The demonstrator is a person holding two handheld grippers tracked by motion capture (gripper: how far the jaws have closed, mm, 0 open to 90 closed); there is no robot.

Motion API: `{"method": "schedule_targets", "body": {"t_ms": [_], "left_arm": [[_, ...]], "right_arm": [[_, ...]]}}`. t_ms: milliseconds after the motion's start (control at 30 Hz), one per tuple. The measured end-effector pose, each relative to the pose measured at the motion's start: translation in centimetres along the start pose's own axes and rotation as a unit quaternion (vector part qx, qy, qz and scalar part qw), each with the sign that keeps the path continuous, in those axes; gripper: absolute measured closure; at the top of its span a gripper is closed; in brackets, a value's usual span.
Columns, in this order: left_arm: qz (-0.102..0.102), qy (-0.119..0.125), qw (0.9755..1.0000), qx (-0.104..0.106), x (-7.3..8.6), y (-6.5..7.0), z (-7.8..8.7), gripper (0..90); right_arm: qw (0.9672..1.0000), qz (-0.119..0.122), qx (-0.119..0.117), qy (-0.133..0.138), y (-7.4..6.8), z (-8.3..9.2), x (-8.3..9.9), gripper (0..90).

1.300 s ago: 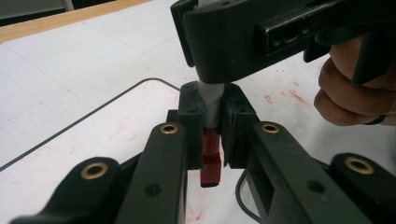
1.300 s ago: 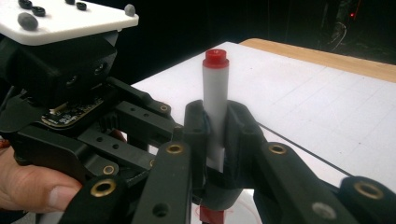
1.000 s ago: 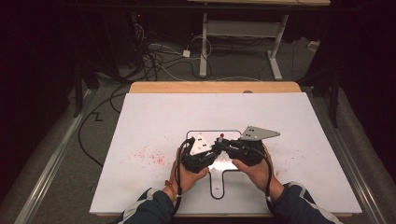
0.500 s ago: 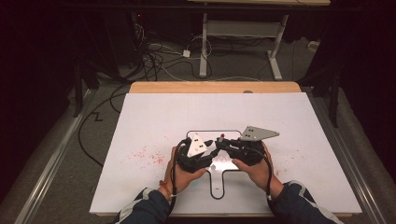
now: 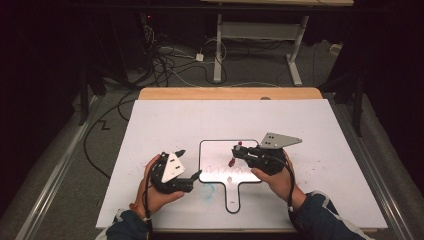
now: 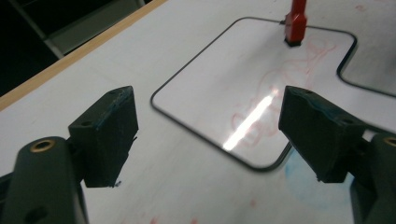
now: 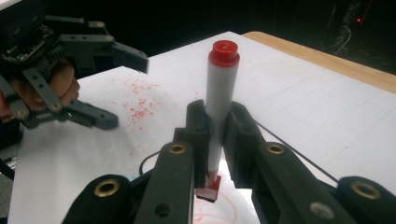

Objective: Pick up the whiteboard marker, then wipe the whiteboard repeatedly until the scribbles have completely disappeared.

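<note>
marker (image 7: 219,112): clamped in my right gripper (image 7: 215,140), standing upright, tip down on the small whiteboard (image 5: 220,150)
left gripper (image 5: 181,170): just been opening, nothing between the jaws, off the board's left edge
nearer hand: right, obviously

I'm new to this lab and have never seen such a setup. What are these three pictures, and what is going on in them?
A person sits at a table and works with hand-held tongs, one in each hand, instead of bare fingers. The high view looks down from above: the left tongs at left, the right tongs at right. The other two pictures come from small cameras riding on each tool, looking along its black jaws. On the white table cover lies a small whiteboard with a handle and red scribbles on it. The right tongs are shut on a red marker, held upright with its tip on the board. The left tongs have just been opening; nothing is between their jaws, which stand wide beside the board.
</note>
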State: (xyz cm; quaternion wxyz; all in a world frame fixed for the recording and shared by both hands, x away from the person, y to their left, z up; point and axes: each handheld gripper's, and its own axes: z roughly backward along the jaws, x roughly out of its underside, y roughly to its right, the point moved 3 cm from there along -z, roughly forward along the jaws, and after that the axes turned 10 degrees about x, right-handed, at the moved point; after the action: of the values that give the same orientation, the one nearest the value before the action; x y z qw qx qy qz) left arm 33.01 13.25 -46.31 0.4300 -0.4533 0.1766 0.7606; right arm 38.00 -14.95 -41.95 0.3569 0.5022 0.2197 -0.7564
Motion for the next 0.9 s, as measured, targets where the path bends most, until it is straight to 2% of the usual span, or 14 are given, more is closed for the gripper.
{"method": "schedule_targets", "body": {"t_ms": [133, 167, 267, 333, 367, 533, 600, 900], "left_arm": [[0.025, 0.0, 0.9996, -0.01, 2.2, -0.4, 1.3, 18.9], [0.028, -0.007, 0.9995, -0.013, 2.6, -0.4, 1.5, 18.9], [0.026, -0.024, 0.9992, -0.018, 3.6, 0.0, 2.1, 19.0], [0.025, -0.024, 0.9991, -0.023, 4.0, 0.1, 2.5, 19.0], [0.033, -0.027, 0.9989, -0.021, 4.3, 0.3, 2.7, 19.0], [0.033, -0.029, 0.9986, -0.028, 4.6, 0.2, 2.9, 19.0], [0.041, -0.037, 0.9981, -0.026, 4.8, 0.2, 2.7, 18.9], [0.039, -0.037, 0.9982, -0.025, 4.8, 0.2, 2.7, 18.9]], "right_arm": [[1.0, 0.006, -0.006, -0.003, -0.1, 0.0, -0.1, 81.5], [0.9999, 0.009, -0.008, -0.004, -0.1, -0.1, -0.1, 81.5], [0.9998, 0.009, -0.013, -0.009, -0.1, -0.3, 0.0, 81.5], [0.9997, 0.01, -0.018, -0.012, -0.2, -0.5, 0.0, 81.5], [0.9996, 0.011, -0.019, -0.014, -0.2, -0.7, 0.0, 81.4], [0.9989, 0.022, -0.033, -0.025, -0.8, -1.5, 0.2, 81.4], [0.9985, 0.03, -0.036, -0.029, -1.1, -1.9, 0.1, 81.4], [0.997, 0.035, -0.056, -0.04, -2.1, -4.2, 0.0, 81.3]]}}
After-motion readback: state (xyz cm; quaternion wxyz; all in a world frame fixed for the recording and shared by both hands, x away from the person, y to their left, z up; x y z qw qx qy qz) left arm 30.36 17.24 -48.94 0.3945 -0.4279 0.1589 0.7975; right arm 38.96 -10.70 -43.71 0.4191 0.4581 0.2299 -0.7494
